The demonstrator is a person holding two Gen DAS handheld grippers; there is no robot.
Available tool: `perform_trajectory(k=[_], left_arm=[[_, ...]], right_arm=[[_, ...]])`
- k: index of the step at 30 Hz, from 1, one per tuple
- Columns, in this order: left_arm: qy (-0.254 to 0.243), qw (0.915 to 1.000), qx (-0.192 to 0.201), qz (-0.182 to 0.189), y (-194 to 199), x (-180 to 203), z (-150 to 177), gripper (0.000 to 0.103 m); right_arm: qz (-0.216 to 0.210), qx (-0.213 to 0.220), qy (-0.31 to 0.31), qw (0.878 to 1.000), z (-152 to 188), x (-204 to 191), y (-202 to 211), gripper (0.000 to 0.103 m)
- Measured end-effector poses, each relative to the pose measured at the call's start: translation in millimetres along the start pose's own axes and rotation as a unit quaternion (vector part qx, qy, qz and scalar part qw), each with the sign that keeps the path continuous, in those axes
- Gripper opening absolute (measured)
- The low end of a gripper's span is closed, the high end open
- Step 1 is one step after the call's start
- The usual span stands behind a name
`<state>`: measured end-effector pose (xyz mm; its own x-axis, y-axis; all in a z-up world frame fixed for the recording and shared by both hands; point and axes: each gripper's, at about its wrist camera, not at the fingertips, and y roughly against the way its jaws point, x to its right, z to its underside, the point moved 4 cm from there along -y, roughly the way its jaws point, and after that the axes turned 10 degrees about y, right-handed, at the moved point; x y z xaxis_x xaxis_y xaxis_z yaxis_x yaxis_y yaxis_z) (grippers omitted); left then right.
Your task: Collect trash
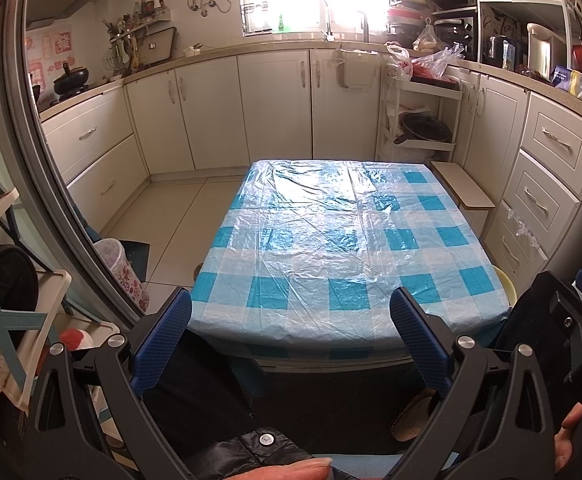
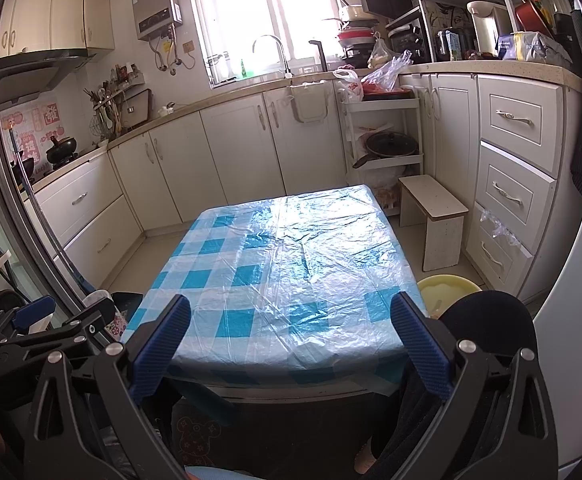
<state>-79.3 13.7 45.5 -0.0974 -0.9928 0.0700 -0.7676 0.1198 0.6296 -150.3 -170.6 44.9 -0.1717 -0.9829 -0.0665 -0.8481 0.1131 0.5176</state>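
Left wrist view has the left gripper low in the frame, its blue-padded jaws spread wide with nothing between them. Between the pads, mid-frame, stands a table under a blue-and-white checked plastic cover; no trash shows on it. At lower left, on the floor beside the table, sits a bin lined with a red-patterned bag. A yellow basin peeks out past the table's right edge. At far right the right gripper shows partly; a hand is at the lower right corner.

Right wrist view shows the right gripper at the bottom, jaws likewise spread and empty, framing the near edge of the table. The left gripper appears at lower left. The basin lies at right of the table, a small stool above it. White cabinets run across the upper half.
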Motion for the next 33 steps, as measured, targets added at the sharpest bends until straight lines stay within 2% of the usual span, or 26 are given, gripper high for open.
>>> perform_trajectory(k=[33], left_arm=[[0.001, 1.0, 0.003, 0.0, 4.3, -3.1, -1.6, 0.095]], right_arm=[[0.0, 0.001, 0.001, 1.0, -0.3, 1.2, 1.1, 0.096]])
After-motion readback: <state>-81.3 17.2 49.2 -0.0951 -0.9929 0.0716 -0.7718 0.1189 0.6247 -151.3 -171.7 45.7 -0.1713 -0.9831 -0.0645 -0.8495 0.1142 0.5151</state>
